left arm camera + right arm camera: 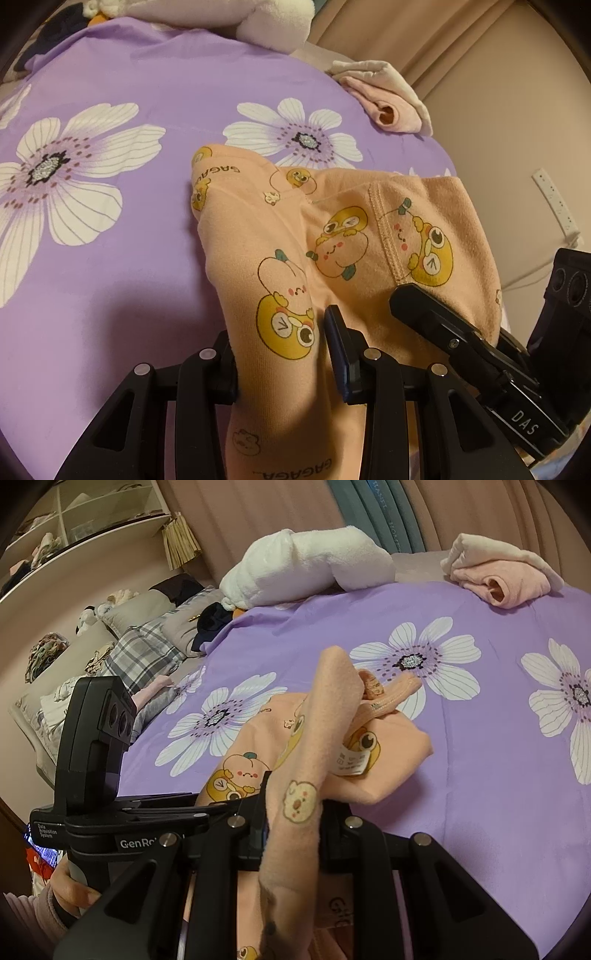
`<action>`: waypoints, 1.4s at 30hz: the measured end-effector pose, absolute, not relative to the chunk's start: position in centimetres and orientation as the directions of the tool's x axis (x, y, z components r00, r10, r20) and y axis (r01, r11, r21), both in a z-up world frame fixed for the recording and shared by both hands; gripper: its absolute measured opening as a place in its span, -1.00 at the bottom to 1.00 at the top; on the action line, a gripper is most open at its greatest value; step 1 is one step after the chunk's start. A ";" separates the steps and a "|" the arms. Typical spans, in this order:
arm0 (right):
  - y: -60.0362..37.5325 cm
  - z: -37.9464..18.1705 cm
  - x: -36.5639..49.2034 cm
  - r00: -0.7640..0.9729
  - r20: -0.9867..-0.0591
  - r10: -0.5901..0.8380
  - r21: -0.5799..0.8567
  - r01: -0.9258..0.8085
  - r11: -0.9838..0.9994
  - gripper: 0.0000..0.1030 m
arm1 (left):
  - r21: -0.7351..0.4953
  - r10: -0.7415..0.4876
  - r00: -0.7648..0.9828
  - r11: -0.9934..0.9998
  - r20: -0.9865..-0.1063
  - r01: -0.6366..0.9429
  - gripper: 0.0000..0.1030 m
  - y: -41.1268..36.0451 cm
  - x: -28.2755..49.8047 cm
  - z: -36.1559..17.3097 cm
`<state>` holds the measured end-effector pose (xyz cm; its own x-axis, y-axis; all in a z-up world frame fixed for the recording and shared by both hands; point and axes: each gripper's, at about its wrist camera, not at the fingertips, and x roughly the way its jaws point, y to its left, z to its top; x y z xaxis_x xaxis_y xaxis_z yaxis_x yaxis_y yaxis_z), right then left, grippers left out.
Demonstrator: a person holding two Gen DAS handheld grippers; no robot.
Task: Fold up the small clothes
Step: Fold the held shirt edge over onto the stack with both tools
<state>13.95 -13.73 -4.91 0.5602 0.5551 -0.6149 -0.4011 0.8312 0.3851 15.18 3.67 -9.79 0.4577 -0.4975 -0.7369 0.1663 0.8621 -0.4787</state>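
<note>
Presently, peach cartoon-print cotton garment lies lower centre of frame on purple floral bedsheet. Left gripper fingers clamp one edge; right gripper fingers clamp another. Advise: keep both edges level, lay fold flat, align hems before release.

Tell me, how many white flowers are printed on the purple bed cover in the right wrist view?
4. One beside the other hand-held gripper, one in the middle behind the peach garment, one at the right edge, and a partial one near the pillows. The garment may hide more.
</note>
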 end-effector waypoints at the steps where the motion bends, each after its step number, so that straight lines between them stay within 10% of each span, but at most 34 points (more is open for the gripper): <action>1: -13.8 -5.0 14.1 0.559 -0.616 0.555 0.388 -0.399 0.831 -0.61 | -0.479 -0.498 0.454 0.862 -0.739 0.164 -0.32 3.6 15.3 -9.9; 42: -17.7 -9.4 17.3 0.495 -0.673 0.549 0.537 -0.182 0.824 -0.51 | -0.441 -0.460 0.437 0.885 -0.773 0.152 -0.31 3.5 16.3 -10.8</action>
<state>17.33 -17.72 -9.45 0.4954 0.5487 -0.6734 -0.1819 0.8236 0.5373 16.32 3.47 -10.85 0.4367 -0.4603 -0.7729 0.1521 0.8846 -0.4408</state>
